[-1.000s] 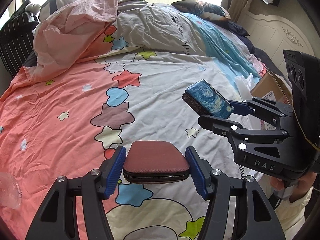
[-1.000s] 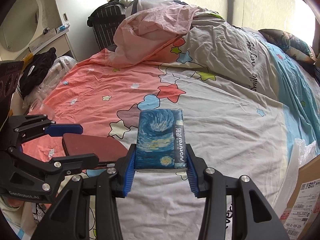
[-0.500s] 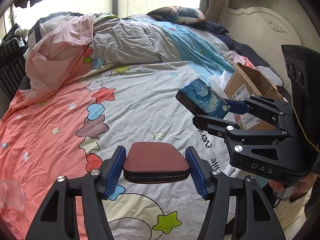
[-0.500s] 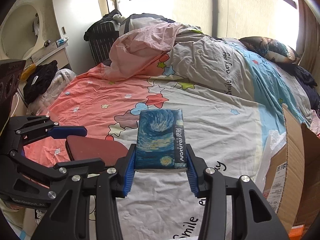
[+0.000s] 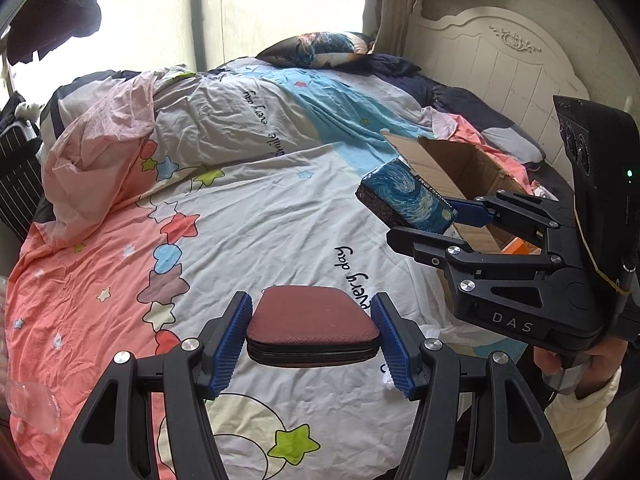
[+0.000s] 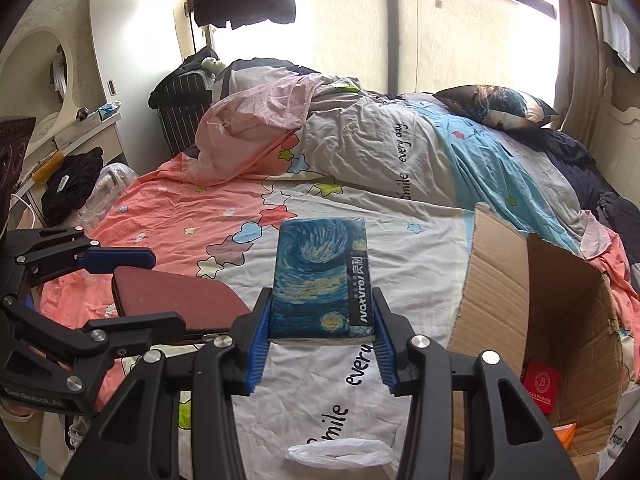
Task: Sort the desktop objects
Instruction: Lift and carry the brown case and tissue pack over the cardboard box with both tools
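Observation:
My left gripper [image 5: 312, 334] is shut on a flat dark red zip case [image 5: 312, 322] and holds it above the bed. My right gripper [image 6: 322, 330] is shut on a blue swirl-patterned tissue pack [image 6: 322, 276]. The pack also shows in the left wrist view [image 5: 404, 200], held up beside an open cardboard box [image 5: 460, 168]. In the right wrist view the box [image 6: 500, 284] stands to the right of the pack, with a red booklet [image 6: 541, 386] inside. The left gripper with the red case [image 6: 176, 300] sits left of the pack.
The bed carries a star-print duvet [image 5: 224, 232] bunched at the far side, and a dark pillow [image 5: 320, 48]. A white headboard [image 5: 500, 64] is at right. A striped suitcase [image 6: 184, 108], a desk with clutter [image 6: 72, 152] and a plastic bag [image 6: 340, 454] lie around.
Both grippers, still holding their objects, have swung right and pulled back from the bed. The cardboard box has come into full view beside the tissue pack.

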Demonstrator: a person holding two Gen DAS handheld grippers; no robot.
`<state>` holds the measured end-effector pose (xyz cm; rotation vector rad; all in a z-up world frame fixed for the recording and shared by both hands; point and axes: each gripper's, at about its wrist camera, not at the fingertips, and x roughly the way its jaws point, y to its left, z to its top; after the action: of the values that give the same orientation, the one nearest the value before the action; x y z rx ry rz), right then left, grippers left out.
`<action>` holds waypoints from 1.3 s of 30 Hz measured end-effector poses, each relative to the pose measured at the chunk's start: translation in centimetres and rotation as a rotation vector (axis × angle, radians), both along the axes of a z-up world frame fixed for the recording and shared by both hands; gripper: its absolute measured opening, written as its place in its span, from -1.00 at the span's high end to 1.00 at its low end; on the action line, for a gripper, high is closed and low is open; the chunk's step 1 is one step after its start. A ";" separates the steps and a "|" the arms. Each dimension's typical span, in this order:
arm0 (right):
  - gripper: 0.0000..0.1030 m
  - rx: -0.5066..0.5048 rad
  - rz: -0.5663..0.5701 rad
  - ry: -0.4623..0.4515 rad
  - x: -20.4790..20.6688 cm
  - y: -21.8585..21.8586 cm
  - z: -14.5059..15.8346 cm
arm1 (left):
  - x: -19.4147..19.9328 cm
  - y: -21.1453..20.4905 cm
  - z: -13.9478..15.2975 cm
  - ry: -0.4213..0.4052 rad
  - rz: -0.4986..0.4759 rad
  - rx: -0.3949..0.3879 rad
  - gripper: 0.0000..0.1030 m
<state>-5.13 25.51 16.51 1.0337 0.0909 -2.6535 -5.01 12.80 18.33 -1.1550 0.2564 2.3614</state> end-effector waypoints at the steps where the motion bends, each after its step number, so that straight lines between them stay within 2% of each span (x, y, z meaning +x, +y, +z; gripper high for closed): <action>1: 0.19 0.000 -0.006 0.012 0.4 0.4 0.3 | 0.2 0.5 0.2 0.005 -0.009 -0.003 -0.22; 14: 0.19 -0.045 -0.115 0.040 2.8 7.0 1.4 | 1.8 5.3 3.3 0.059 -0.088 -0.014 -0.22; 26: 0.19 -0.064 -0.199 0.015 4.3 12.1 -0.3 | 3.2 11.0 4.3 0.071 -0.174 -0.040 -0.23; 31: 0.19 -0.069 -0.214 0.006 4.5 13.7 -0.8 | 4.1 13.2 5.2 0.099 -0.203 -0.050 -0.23; 39: 0.19 -0.079 -0.237 -0.008 4.9 15.9 -1.5 | 4.6 16.9 5.4 0.092 -0.258 -0.053 -0.21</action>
<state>-0.24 41.39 14.97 1.0904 -0.1458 -2.8361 -0.44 29.66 23.76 -0.9741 0.4731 2.1923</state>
